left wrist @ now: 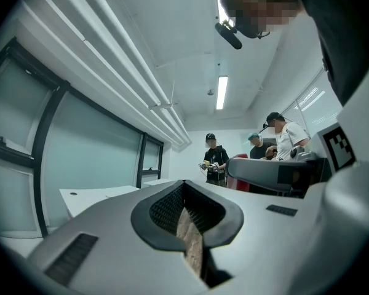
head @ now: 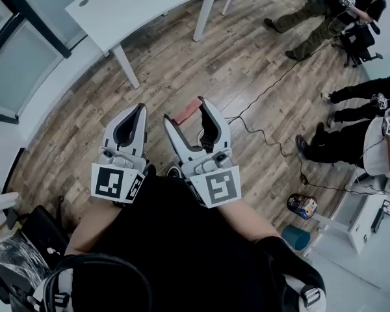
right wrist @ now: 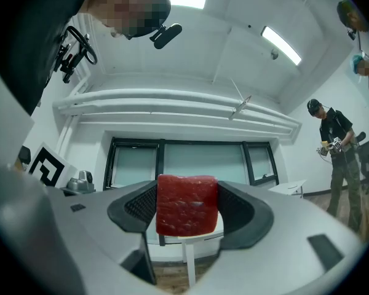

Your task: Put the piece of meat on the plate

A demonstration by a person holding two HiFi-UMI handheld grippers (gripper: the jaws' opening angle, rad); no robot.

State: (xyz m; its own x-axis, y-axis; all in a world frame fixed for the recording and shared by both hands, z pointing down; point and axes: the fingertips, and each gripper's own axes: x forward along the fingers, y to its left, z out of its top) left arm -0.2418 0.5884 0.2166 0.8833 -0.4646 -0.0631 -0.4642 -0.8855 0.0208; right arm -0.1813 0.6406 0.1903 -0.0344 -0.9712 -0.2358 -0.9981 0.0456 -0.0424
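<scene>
A square red piece of meat [right wrist: 186,204] sits between the jaws of my right gripper [right wrist: 186,209], which is shut on it. In the head view the meat [head: 186,111] pokes out at the tip of the right gripper [head: 190,114], held up close to my chest above the wooden floor. My left gripper [head: 134,112] is right beside it at the same height. Its jaws [left wrist: 186,192] are shut with nothing between them, and only a thin slit of floor shows through. I see no plate in any view.
A white table [head: 143,5] stands ahead across the wooden floor [head: 182,57]. Several people [head: 325,12] sit or stand at the right, with a cable [head: 266,135] trailing over the floor. A printed can [head: 302,205] and a teal cup [head: 296,237] stand near a white cabinet.
</scene>
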